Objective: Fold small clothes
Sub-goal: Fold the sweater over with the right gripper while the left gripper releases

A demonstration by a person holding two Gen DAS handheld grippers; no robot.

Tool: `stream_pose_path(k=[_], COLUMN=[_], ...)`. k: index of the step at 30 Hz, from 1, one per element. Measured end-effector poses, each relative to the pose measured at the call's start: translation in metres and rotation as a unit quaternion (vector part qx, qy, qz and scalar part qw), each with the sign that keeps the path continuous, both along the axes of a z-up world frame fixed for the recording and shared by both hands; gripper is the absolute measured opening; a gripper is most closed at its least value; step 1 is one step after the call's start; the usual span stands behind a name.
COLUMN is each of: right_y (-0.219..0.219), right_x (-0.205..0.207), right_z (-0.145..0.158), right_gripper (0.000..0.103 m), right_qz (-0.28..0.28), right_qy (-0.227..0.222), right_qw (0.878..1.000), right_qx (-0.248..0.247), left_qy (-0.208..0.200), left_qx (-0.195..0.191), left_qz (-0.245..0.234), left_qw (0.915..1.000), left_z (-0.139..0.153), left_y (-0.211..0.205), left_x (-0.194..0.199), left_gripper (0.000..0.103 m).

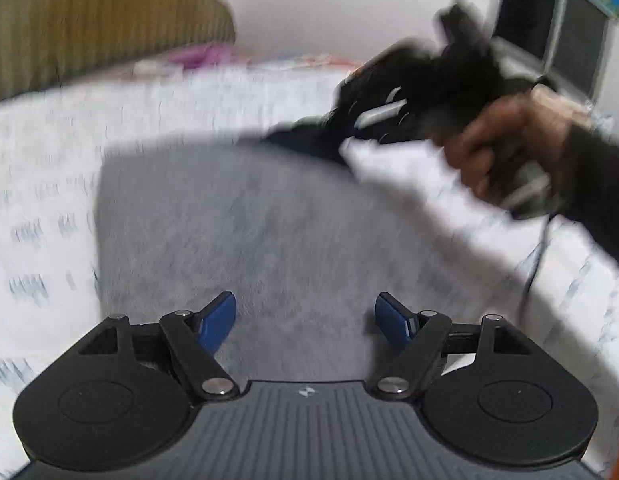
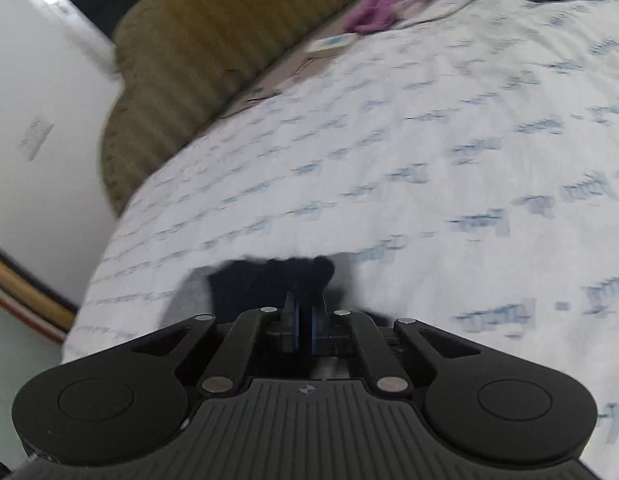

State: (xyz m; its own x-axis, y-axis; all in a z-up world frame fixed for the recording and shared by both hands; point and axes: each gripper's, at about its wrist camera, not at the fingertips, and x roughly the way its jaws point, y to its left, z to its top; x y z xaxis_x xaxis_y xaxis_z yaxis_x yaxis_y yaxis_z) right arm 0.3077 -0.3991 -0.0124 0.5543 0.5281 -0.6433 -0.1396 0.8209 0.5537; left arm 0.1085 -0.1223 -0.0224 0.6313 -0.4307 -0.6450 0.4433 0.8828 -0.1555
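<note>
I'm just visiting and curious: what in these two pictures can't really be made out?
- Left wrist view: motion blur smears the grey fleece garment, so its type is unclear.
- Left wrist view: the right gripper is a dark smear.
- Right wrist view: the gripper's own body hides most of the dark navy cloth it pinches.
- Both views: the bedsheet's blue print is unreadable.

left tongs (image 1: 305, 322) wide open with nothing between them, right tongs (image 2: 305, 320) clamped shut, person's hand (image 1: 505, 148) gripping its handle
</note>
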Motion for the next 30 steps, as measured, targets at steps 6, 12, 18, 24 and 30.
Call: stream_pose_path(k=[6,12,18,24,30], right_y=[-0.013,0.007,0.063,0.038,0.006], right_x=[-0.015,-0.054,-0.046,-0.048,-0.071], right_z=[-0.010,0.040,0.016,-0.028,0.004], right_gripper=[0.023,0.035,0.059,0.015,0.066], right_qz=[-0.032,-0.019,0.061,0.021,-0.019], right_qy=[0.005,-0.097,-0.054,-0.033,-0.067], right_qw=[0.999,0.995,0.997,0.998,0.994], right_qx=[0.000,0.023,0.016,0.047,0.084], left_qy=[-0.028,-0.107,-0.051,-0.063,-0.088], left_qx=[0.011,-0.046,0.023,0.040,-0.076], left_qz=[-0.011,-0.001,0.018,0.009,0.054], left_qw=[0.9995,0.9932,0.9983,0.9972,0.9918], left_z=[0.007,0.055,0.019,-0.002,0.044], left_y=[-0.001,0.025,0.001,-0.001,0.053], left_x=[-0.009,-0.010,0.058,0.055,0.040], left_gripper=[0.085,0.085,0.085,0.090,0.091])
